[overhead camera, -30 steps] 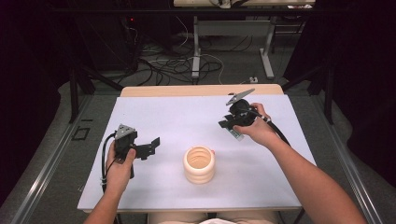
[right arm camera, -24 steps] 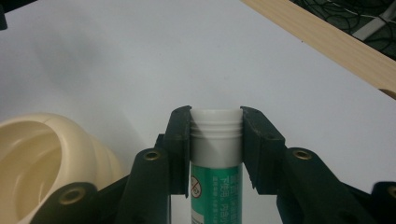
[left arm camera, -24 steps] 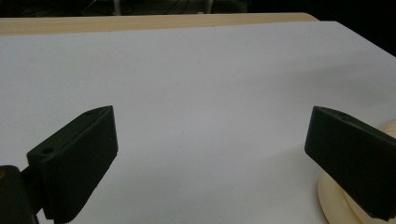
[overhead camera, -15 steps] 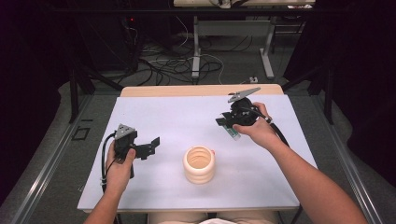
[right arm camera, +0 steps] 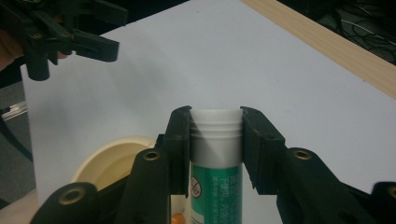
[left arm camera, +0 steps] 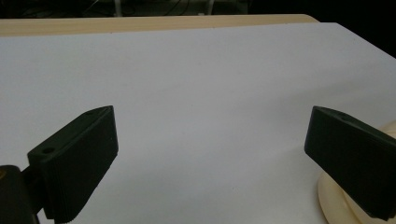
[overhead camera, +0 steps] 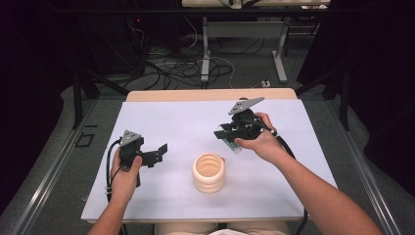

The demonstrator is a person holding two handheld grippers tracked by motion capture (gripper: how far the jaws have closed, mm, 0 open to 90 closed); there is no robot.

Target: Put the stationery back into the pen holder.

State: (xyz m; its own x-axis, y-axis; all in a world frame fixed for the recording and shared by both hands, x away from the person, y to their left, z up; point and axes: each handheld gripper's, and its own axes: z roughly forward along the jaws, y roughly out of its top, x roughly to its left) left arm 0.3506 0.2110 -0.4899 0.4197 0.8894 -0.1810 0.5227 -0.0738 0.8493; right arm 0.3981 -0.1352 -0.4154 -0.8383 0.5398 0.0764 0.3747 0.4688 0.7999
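The right gripper (right arm camera: 215, 154) is clamped on a green-labelled tube (right arm camera: 215, 158), its jaws pressing either side of the white threaded neck. In the right gripper view the tube's long axis runs straight up the middle of the frame, in line with the jaws. In the high view this gripper (overhead camera: 229, 136) sits right of centre, above the table (overhead camera: 161, 117), and the cream ribbed cup (overhead camera: 209, 172) stands just below and to the left of it in the frame, open mouth up. So the cup lies down-left of the tube's tip; in the right gripper view its rim (right arm camera: 109, 156) shows at lower left, beside the left jaw. The left gripper (overhead camera: 155, 154) waits at left of centre with jaws wide apart and empty, the cup's edge (left arm camera: 334, 205) probably just behind its right jaw. The right hand looks nearer the cup's mouth.
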